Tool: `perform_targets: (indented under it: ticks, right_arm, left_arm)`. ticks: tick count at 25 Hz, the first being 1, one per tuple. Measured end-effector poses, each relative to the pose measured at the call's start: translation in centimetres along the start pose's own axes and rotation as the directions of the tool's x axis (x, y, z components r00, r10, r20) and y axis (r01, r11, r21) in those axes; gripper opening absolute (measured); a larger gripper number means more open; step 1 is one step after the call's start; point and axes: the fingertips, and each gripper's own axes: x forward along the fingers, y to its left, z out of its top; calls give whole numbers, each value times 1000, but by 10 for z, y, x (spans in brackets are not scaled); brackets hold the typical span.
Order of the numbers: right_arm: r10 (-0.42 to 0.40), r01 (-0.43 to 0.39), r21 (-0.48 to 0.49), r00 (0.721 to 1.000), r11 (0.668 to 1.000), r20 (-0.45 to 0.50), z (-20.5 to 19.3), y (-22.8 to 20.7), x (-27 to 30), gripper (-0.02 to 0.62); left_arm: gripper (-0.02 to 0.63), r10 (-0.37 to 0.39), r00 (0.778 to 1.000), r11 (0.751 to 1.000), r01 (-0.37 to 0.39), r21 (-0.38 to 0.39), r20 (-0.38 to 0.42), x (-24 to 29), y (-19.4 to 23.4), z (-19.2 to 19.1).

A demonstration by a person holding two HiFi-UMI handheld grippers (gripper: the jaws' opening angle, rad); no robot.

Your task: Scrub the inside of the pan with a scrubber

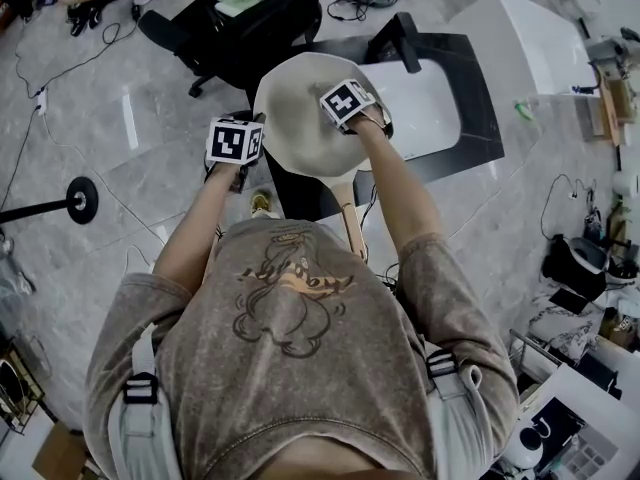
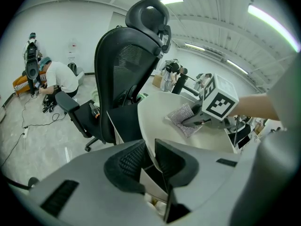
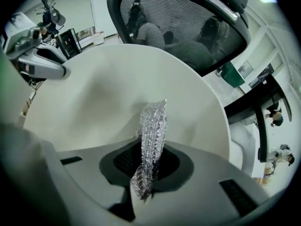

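Note:
The cream pan (image 1: 300,128) is held up in front of me, tilted, its handle (image 1: 348,213) pointing back at my body. My left gripper (image 1: 248,150) is shut on the pan's left rim; in the left gripper view the thin rim (image 2: 146,149) sits between the dark pads of this gripper (image 2: 149,158). My right gripper (image 1: 352,118) is over the pan's right inner side, shut on a silvery mesh scrubber (image 3: 153,131). The scrubber (image 2: 181,119) lies against the pan's inside (image 3: 103,93). In its own view the right gripper (image 3: 148,161) points down into the pan.
A black office chair (image 1: 250,18) stands just beyond the pan, large in the left gripper view (image 2: 131,65). A white table with a black border (image 1: 480,118) is to the right. A person (image 2: 59,81) crouches on the floor far left. A floor stand (image 1: 78,200) is at left.

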Motion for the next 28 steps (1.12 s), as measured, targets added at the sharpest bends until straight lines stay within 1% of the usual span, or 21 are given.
perform_targets:
  ticks: [3, 6, 7, 9, 13, 17, 22, 28]
  right_arm:
    - [35, -36, -21, 999, 999, -31, -2, 6, 0, 74]
    - [28, -31, -40, 997, 999, -78, -12, 7, -4, 72]
    - [39, -42, -45, 996, 998, -83, -14, 10, -5, 72]
    - [104, -108, -44, 991, 993, -79, -17, 25, -4, 72]
    - [241, -244, -18, 966, 970, -90, -27, 54, -9, 72]
    - [365, -365, 13, 926, 931, -95, -37, 82, -12, 73]
    - [408, -408, 21, 910, 913, -70, -38, 99, -14, 73]
    - [497, -496, 54, 867, 867, -12, -22, 129, -11, 72]
  left_arm:
    - [74, 6, 1000, 1000, -6, 5, -3, -1, 0, 1]
    - [74, 4, 1000, 1000, -4, 7, -3, 0, 0, 1]
    - [74, 4, 1000, 1000, -4, 8, -3, 0, 0, 1]
    - [74, 4, 1000, 1000, -4, 9, -4, 0, 0, 1]
    - [74, 6, 1000, 1000, -6, 12, -6, 0, 1, 1]
    - [74, 3, 1000, 1000, -3, 9, -5, 2, 0, 1]
    - [74, 14, 1000, 1000, -14, 10, -12, 0, 0, 1]
    - [74, 19, 1000, 1000, -19, 8, -16, 3, 1, 1]
